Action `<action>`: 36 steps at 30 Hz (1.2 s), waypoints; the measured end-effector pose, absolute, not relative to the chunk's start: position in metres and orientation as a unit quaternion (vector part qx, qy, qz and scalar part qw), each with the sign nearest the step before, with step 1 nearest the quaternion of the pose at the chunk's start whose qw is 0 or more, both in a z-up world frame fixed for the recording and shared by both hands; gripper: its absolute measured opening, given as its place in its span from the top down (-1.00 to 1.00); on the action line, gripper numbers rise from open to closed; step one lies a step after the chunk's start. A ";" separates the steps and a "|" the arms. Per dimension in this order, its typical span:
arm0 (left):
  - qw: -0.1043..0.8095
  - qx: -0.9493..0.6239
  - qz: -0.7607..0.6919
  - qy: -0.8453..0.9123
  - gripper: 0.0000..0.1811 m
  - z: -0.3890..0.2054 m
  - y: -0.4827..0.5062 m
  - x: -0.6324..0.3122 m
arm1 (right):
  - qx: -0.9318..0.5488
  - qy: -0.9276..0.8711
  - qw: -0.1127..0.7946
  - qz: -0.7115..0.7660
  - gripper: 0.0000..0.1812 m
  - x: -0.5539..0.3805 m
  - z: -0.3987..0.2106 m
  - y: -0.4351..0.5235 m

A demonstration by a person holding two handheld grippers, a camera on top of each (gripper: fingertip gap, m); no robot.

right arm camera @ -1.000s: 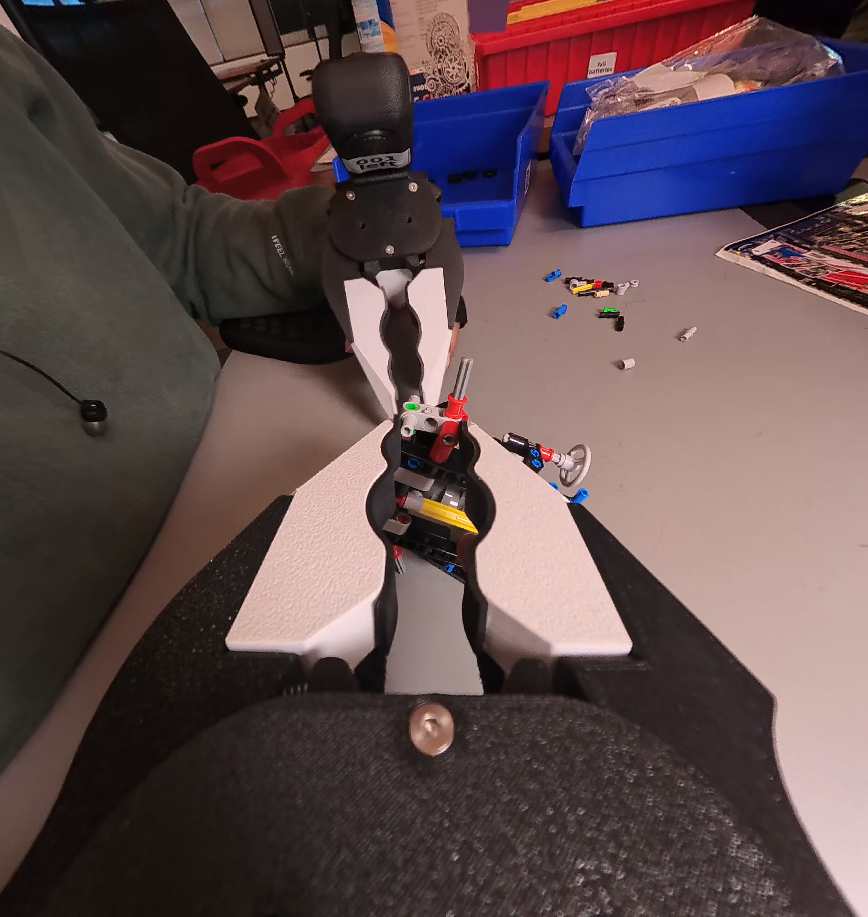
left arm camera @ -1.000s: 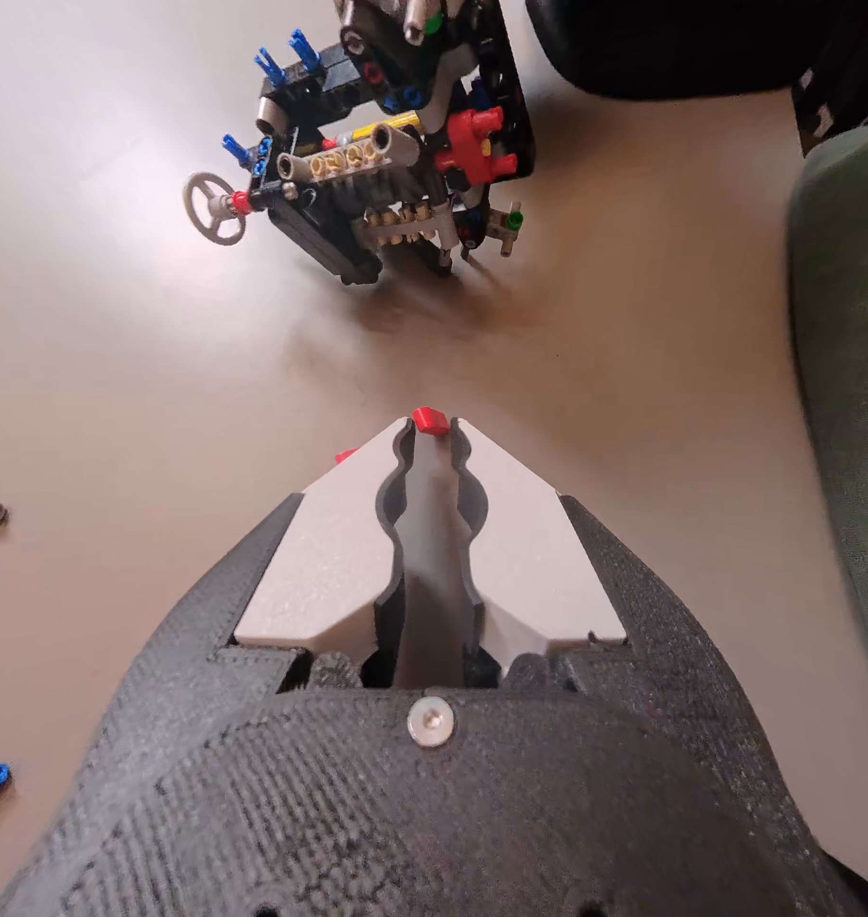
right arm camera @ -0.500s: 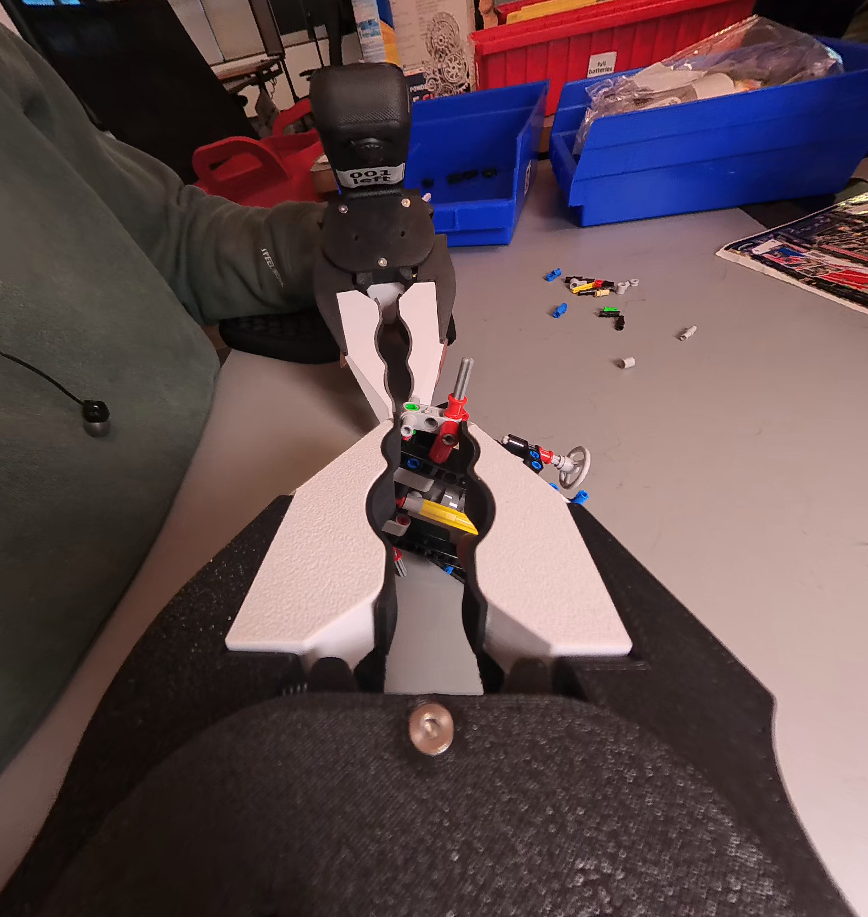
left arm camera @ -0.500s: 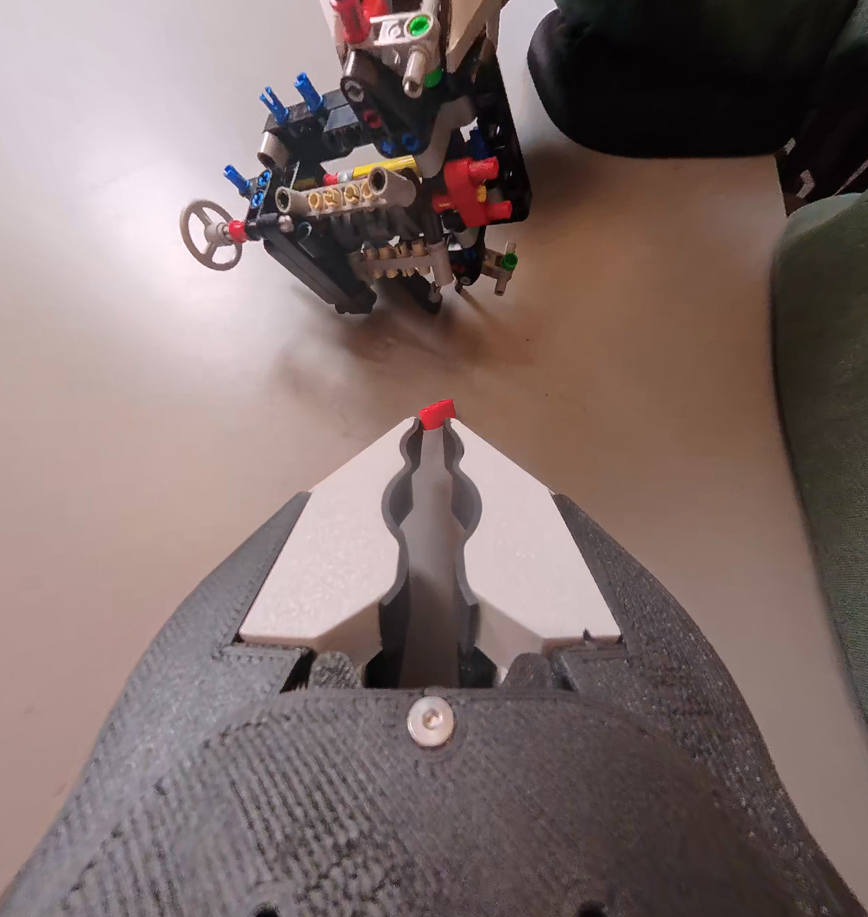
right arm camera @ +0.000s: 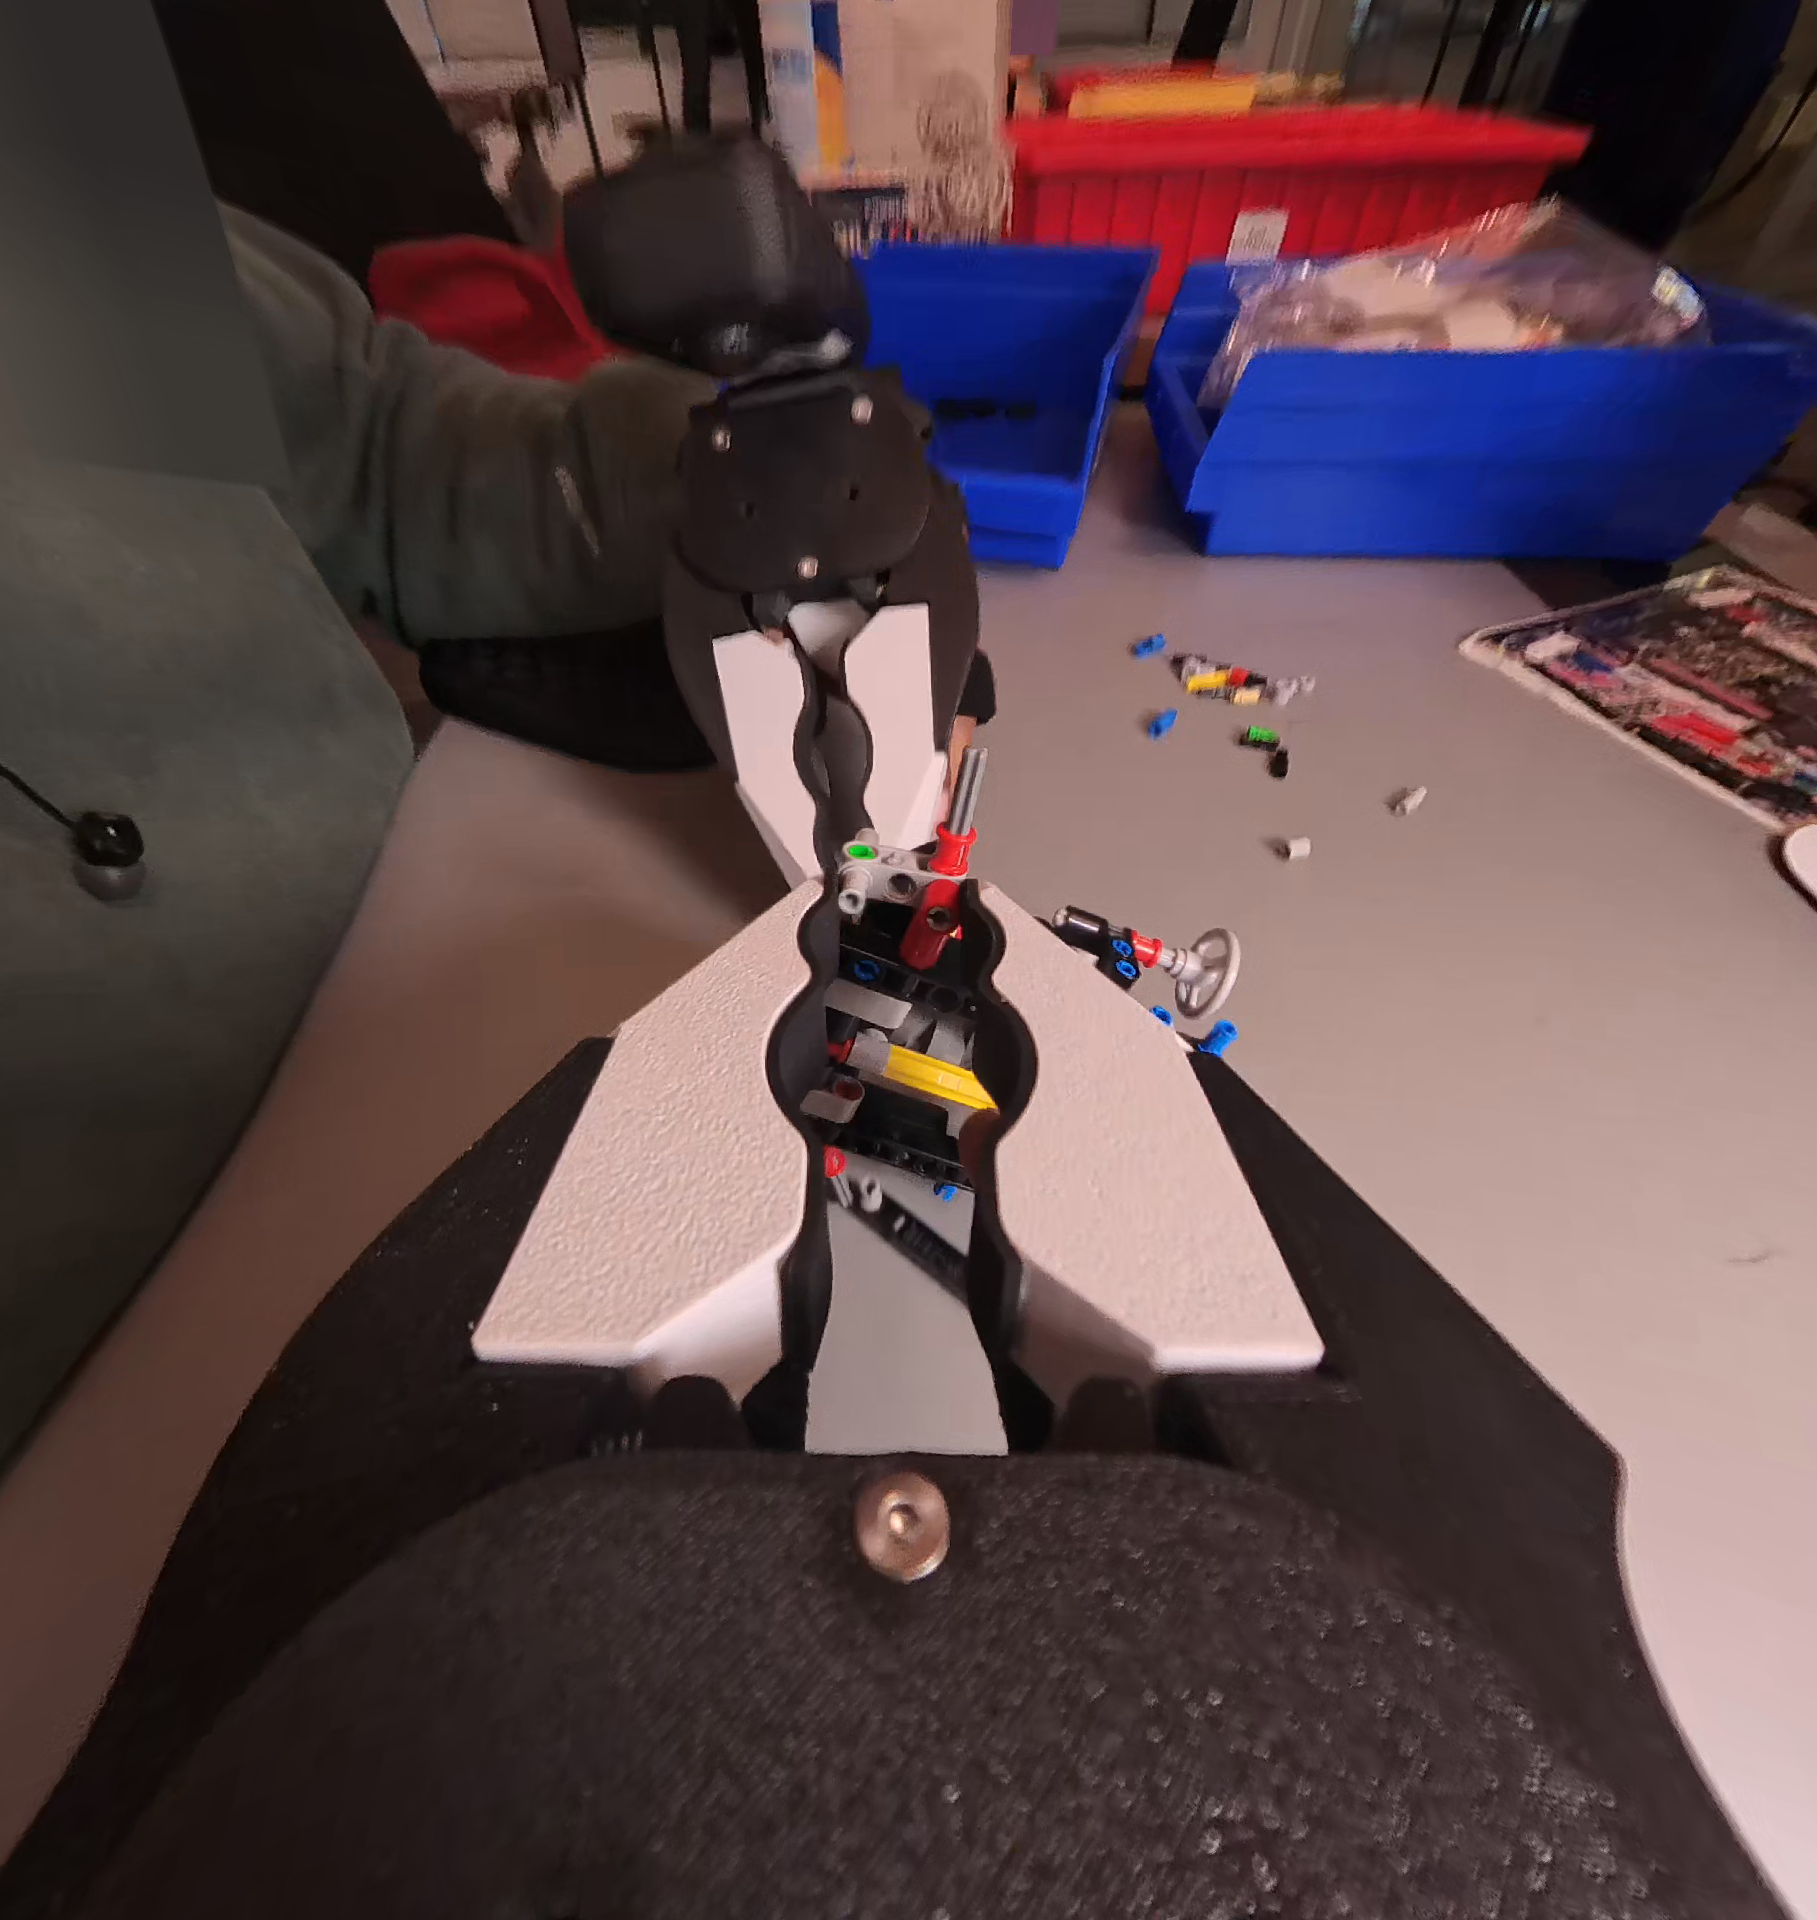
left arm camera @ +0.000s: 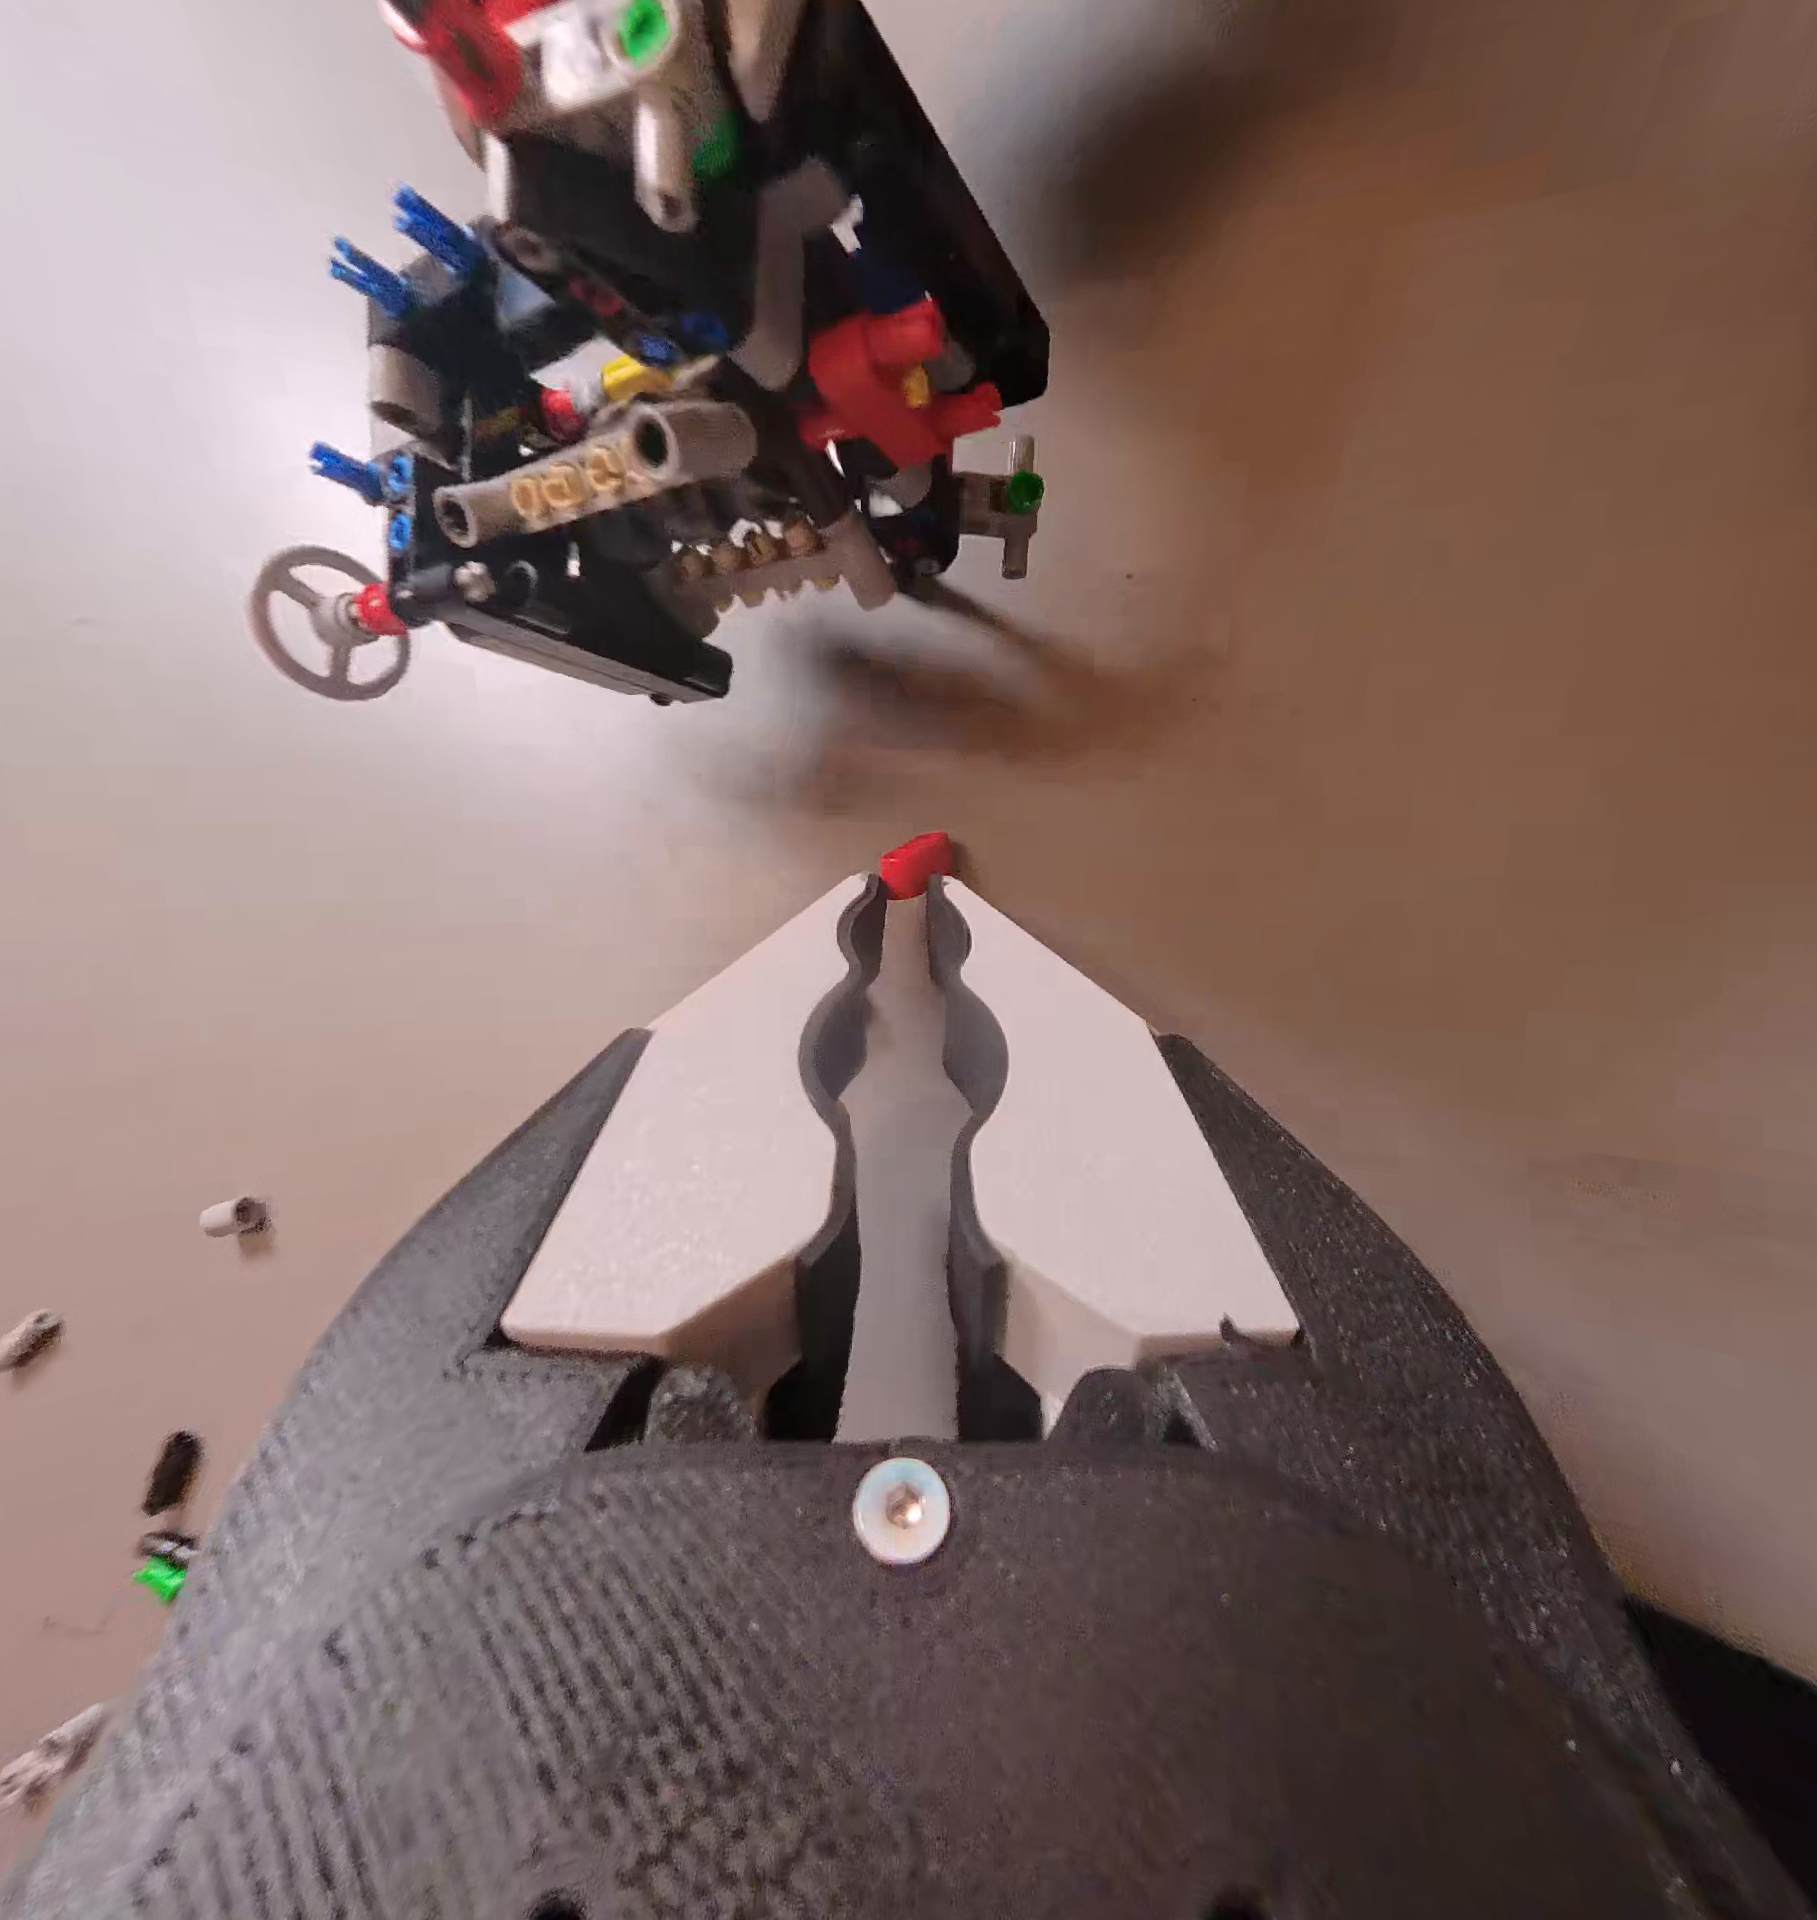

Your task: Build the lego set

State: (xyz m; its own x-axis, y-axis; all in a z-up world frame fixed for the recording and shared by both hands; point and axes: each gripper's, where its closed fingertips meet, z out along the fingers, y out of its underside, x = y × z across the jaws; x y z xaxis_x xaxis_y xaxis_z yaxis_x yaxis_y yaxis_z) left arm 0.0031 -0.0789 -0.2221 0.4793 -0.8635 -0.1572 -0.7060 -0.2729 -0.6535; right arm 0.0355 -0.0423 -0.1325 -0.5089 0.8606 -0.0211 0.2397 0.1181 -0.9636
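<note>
The partly built Lego model [left arm camera: 613,488] is black with red, yellow, blue and tan parts and a grey steering wheel [left arm camera: 327,623]. In the right wrist view my right gripper [right arm camera: 904,904] is shut on the model [right arm camera: 909,1070] and holds it at the table. My left gripper [left arm camera: 906,885] is shut on a small red piece [left arm camera: 914,862] and points at the model from a short distance. It also shows in the right wrist view [right arm camera: 831,717], just behind the model's top, where a grey axle [right arm camera: 966,790] sticks up.
Loose small pieces [right arm camera: 1236,696] lie on the grey table [right arm camera: 1506,1091], some also at the left of the left wrist view [left arm camera: 171,1470]. Blue bins [right arm camera: 1455,457], a red bin [right arm camera: 1247,177] and an instruction booklet [right arm camera: 1693,696] stand behind. A person's green sleeve [right arm camera: 447,488] is at left. There is about 10 cm between the tips of the two grippers.
My left gripper has moved closer to the model with the red piece still in it. The right gripper keeps its hold on the model; both views are now motion-blurred.
</note>
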 end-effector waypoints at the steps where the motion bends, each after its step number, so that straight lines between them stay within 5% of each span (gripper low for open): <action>1: 0.337 -0.788 -0.099 0.505 0.93 -0.222 -0.077 0.000 | -0.395 -0.671 0.301 0.551 0.76 0.034 -0.127 -0.041; 10: 0.353 -0.783 -0.080 0.506 0.93 -0.219 -0.067 0.004 | -0.417 -0.636 0.325 0.562 0.76 0.033 -0.135 -0.018; 26: 0.486 -0.734 -0.348 0.322 1.00 -0.150 -0.050 0.041 | -0.417 -0.618 0.328 0.580 0.76 0.029 -0.134 -0.030; 36: 0.454 -0.827 -0.127 0.307 0.94 -0.185 -0.028 -0.046 | -0.426 -0.621 0.326 0.571 0.76 0.031 -0.135 -0.022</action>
State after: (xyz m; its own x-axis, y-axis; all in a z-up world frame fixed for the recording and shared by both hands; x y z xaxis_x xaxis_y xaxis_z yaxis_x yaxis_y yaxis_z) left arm -0.0462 -0.0280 -0.1852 0.7792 -0.6230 -0.0686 -0.3927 -0.4000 -0.8282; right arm 0.0311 -0.0222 -0.1349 -0.4239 0.9021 -0.0810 0.1569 -0.0149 -0.9875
